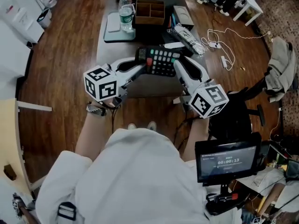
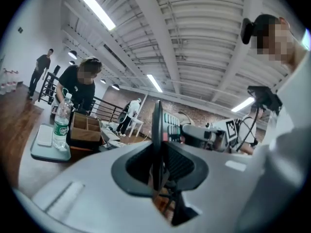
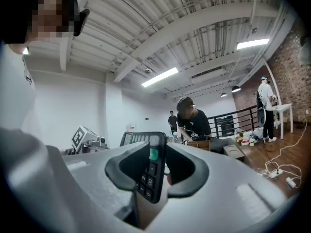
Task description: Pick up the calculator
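A black calculator point(image 1: 159, 60) with green, white and red keys hangs in the air above the grey table point(image 1: 140, 85), gripped at both ends. My left gripper point(image 1: 142, 65) is shut on its left end and my right gripper point(image 1: 176, 65) is shut on its right end. In the left gripper view the calculator point(image 2: 157, 144) stands edge-on between the jaws. Seen from the right gripper view, the calculator point(image 3: 151, 166) shows its keys between the jaws. Both grippers point level, facing each other.
A water bottle point(image 1: 125, 14) stands on a grey tray point(image 1: 112, 29) at the table's far end, beside a wooden divided box point(image 1: 150, 13). A remote-like device point(image 1: 187, 38) and white cables point(image 1: 219, 45) lie at the right. People stand beyond the table. A monitor point(image 1: 227, 160) is near my right side.
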Tool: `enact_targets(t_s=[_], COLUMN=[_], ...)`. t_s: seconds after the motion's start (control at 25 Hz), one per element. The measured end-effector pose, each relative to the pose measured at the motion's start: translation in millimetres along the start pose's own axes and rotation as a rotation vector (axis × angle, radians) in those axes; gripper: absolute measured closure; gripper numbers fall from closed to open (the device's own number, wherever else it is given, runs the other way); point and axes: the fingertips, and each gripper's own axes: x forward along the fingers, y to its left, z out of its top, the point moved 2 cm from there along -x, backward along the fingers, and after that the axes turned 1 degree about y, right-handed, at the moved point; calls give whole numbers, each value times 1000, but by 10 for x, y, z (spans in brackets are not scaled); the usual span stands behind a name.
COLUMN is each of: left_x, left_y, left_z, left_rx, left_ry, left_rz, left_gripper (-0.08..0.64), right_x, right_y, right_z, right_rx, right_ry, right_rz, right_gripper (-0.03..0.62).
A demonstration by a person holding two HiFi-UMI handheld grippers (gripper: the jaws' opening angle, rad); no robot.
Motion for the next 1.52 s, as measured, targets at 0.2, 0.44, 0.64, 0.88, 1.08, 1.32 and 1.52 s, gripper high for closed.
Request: enact_targets(t_s=[0.2, 0.44, 0.64, 0.88, 1.08, 1.32, 1.52], left_x=[25, 23, -39, -30, -95, -250, -385], left_y=[-112, -180, -237, -247, -224, -139, -179], left_z=[45, 73, 126, 85, 13, 30, 54], left_rx=[96, 191, 285, 285, 278, 275, 301], left_ry=[-32, -76, -108, -97, -90, -90, -100], left_rz=[42, 64, 85, 104, 101, 100, 88], left_gripper=[485, 486, 486, 486, 486, 486, 485], right_x=[-53, -102, -116, -110, -99, 26, -3], right_y=[22, 22, 74, 56, 121, 253, 411], right_z=[127, 165, 159, 98, 33, 26, 33], right_rx=[-62, -103, -137, -130, -134, -141, -149], right_ry=[-20, -43, -60, -39, -27, -28, -47], right_rz=[39, 71, 95, 80, 71, 61, 46], right_gripper=[482, 482, 482, 482, 482, 482, 482])
